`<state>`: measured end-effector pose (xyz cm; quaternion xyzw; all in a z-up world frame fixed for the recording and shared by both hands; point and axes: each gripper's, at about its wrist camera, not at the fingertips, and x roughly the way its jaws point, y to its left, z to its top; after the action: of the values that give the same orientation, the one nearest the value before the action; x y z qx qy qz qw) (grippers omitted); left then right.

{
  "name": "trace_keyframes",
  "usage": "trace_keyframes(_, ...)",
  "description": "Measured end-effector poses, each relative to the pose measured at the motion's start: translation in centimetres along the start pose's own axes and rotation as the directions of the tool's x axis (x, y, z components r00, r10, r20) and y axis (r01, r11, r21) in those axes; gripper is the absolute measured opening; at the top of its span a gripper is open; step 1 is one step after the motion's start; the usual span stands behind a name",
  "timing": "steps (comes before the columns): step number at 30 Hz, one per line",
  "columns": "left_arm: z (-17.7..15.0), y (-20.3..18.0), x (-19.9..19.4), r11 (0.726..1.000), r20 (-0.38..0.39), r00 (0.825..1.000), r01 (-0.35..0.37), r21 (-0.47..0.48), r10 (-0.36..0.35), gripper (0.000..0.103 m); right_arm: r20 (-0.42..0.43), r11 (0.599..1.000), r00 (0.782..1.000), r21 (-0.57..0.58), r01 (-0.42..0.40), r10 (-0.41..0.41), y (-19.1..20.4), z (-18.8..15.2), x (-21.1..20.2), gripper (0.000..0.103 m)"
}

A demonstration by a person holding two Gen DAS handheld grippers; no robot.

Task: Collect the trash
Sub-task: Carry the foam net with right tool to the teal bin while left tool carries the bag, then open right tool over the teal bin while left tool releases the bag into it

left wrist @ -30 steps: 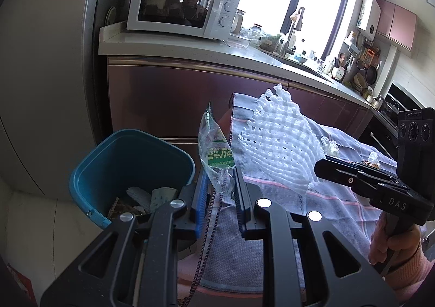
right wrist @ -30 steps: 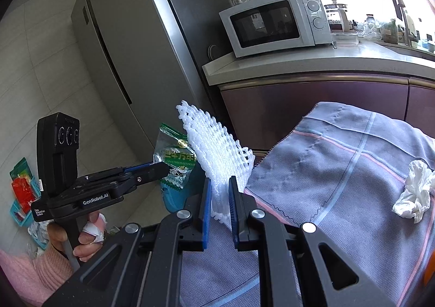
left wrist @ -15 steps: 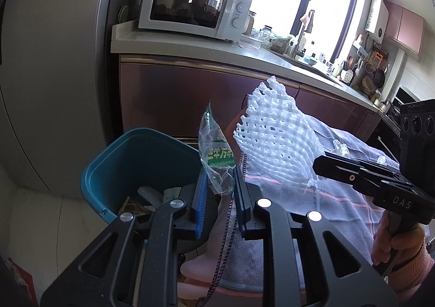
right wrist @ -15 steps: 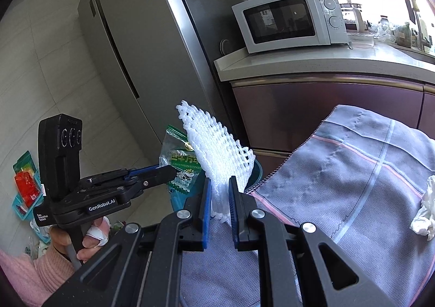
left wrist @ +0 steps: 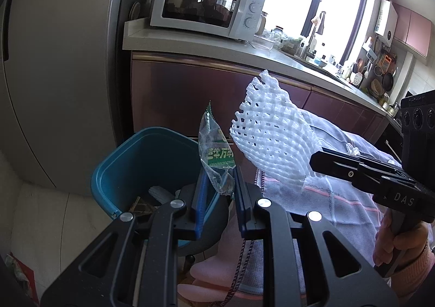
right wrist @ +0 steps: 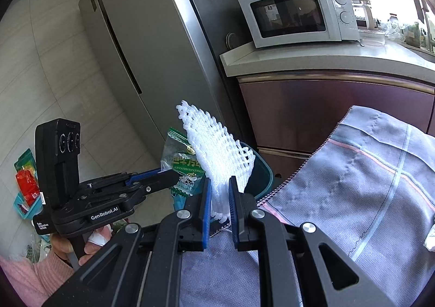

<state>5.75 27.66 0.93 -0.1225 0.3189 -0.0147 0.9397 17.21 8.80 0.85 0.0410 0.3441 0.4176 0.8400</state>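
Largest in my views: the steel refrigerator (right wrist: 141,43) fills the left, with the kitchen counter (left wrist: 206,47) butting against it and maroon cabinet fronts below. A white microwave (left wrist: 206,6) sits on the counter's end nearest the fridge. A grey-blue cloth (right wrist: 361,184) with pink and pale stripes covers the table on my right side; a crumpled white tissue (right wrist: 431,237) lies at its far right edge, only partly in frame.

The teal trash bin (left wrist: 136,168) stands on the floor between table edge and cabinets, with some scraps visible at the bottom.

My right gripper (right wrist: 219,192) is clamped on the lower edge of the white foam net (right wrist: 217,154); the net stands up from the pads, fanning out, and sits over the near rim of the bin next to the table edge.

My left gripper (left wrist: 218,184) pinches the bottom of the clear snack wrapper (left wrist: 214,152) with green print; the wrapper stands upright above the bin's right rim, just beside the net but I cannot tell if they touch.

A hand in a pink sleeve (right wrist: 81,245) grips the left handle. Colourful packets (right wrist: 25,184) lie on the floor at far left.
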Motion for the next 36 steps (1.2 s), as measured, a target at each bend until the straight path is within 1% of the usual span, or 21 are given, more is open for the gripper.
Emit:
trace_keyframes(17,0.1,1.8,1.6,0.999,-0.02,0.999,-0.044,-0.023,0.044,0.019,-0.052,1.0,0.999,-0.015,-0.003,0.003,0.2,1.0,3.2,0.011)
trace_keyframes(36,0.2,3.3,4.7,0.995,-0.062,0.994,-0.096,-0.033,0.094,0.019,-0.147,0.999,0.989,-0.052,0.006,-0.014,1.2,1.6,8.0,0.011)
